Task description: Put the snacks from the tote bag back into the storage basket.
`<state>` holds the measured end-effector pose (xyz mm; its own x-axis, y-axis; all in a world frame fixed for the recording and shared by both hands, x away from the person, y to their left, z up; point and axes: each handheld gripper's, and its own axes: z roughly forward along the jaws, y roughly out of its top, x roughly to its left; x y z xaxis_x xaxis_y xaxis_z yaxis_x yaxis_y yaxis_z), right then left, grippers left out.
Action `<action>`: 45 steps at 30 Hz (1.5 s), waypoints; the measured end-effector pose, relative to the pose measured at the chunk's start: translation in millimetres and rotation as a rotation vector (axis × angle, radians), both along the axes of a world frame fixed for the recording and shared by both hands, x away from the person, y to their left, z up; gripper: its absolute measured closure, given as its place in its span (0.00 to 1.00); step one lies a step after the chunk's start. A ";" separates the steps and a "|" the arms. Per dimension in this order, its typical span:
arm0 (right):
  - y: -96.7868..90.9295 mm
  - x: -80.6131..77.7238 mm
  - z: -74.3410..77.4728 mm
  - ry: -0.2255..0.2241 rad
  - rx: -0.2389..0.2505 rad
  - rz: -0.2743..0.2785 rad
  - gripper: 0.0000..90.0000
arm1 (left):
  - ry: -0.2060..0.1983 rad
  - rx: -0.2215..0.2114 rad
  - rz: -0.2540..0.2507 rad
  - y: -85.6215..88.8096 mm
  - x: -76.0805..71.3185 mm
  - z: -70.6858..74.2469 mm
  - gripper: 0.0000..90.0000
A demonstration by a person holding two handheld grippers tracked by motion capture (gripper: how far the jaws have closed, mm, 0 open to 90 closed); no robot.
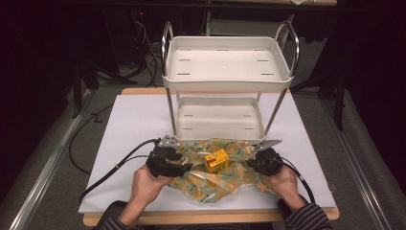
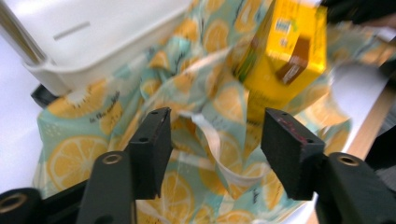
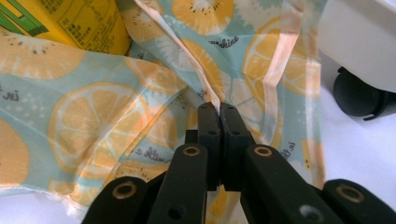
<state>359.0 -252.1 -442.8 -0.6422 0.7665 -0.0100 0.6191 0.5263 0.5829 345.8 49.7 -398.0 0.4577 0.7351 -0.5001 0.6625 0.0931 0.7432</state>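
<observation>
A big white sheet [image 1: 134,124] covers a wooden table [image 1: 143,91], and a grey floor with black cables lies around it in a dark room. On the sheet stands a white two-shelf cart [image 1: 225,62] with shiny metal handles. The right gripper view shows one of its small black wheels [image 3: 357,95].

In front of the cart lies a crumpled bag [image 1: 210,179] printed with orange slices on light blue. The gripper views show its thin see-through handles and small words on the cloth, too tiny to make out from above.

A yellow carton [image 1: 216,160] sits on the bag between the two hands. The left gripper view shows a brown patch on its side, and the right gripper view shows small print on it.

The left gripper [image 2: 215,144] stands wide open just above the bag, with a loose handle strap lying between its jaws but not pinched. The right gripper [image 3: 219,123] is squeezed tight on a thin edge of the bag, near the cart's wheel.
</observation>
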 end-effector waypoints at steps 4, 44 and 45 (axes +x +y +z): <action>-2.4 -0.7 2.3 -0.013 -0.007 -0.010 1.00 | -0.002 0.138 -0.015 -7.5 -2.1 -22.6 0.62; -6.5 -7.3 25.5 -0.212 0.011 -0.048 0.67 | -0.007 0.339 -0.030 -13.4 18.7 -75.7 0.94; -4.0 -7.0 26.0 -0.221 0.015 -0.046 0.67 | -0.002 0.338 -0.035 -12.8 20.0 -75.4 0.94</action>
<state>352.0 -256.1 -416.7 -0.5904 0.7958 -0.1345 0.4984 0.4906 0.7148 365.8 36.8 -473.4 0.4866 0.8429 -0.2297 0.6595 -0.1819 0.7294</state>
